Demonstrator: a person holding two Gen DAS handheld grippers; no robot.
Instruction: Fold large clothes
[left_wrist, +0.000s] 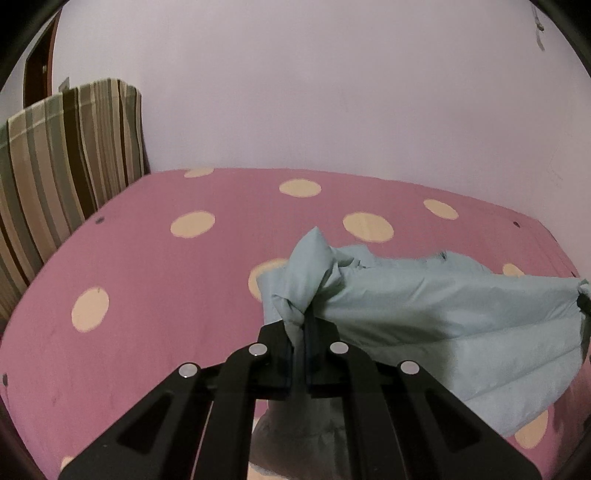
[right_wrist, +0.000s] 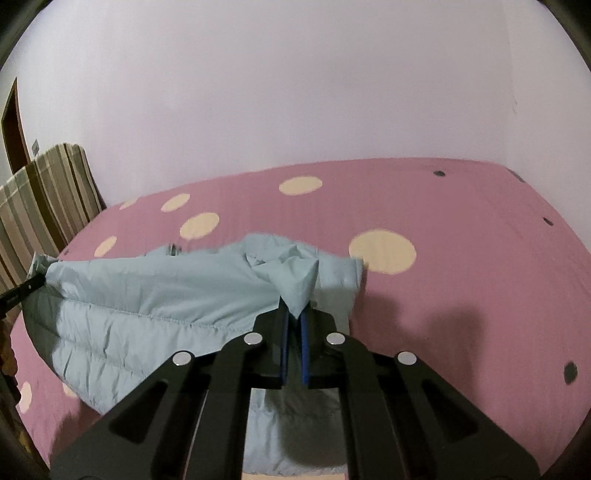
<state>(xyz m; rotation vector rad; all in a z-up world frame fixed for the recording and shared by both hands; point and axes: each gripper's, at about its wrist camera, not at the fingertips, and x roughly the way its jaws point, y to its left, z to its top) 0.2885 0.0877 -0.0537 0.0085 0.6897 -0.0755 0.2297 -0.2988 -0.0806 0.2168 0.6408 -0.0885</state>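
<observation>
No text, label, brand, number or sign can be read in either view. A faint pale mark is seen on the black bar (right_wrist: 18, 291) at the left edge of the right wrist view, but it is too small and blurred to be made out.

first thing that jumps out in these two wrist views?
The pale blue quilted jacket, stretched in the air between the two tongs above the bed. The left tongs are shut on a bunched corner at one end and the right tongs on the other. Behind it, the pink bedsheet with large cream dots fills the middle of both views, with a striped cushion upright at the far left by the wall.
</observation>
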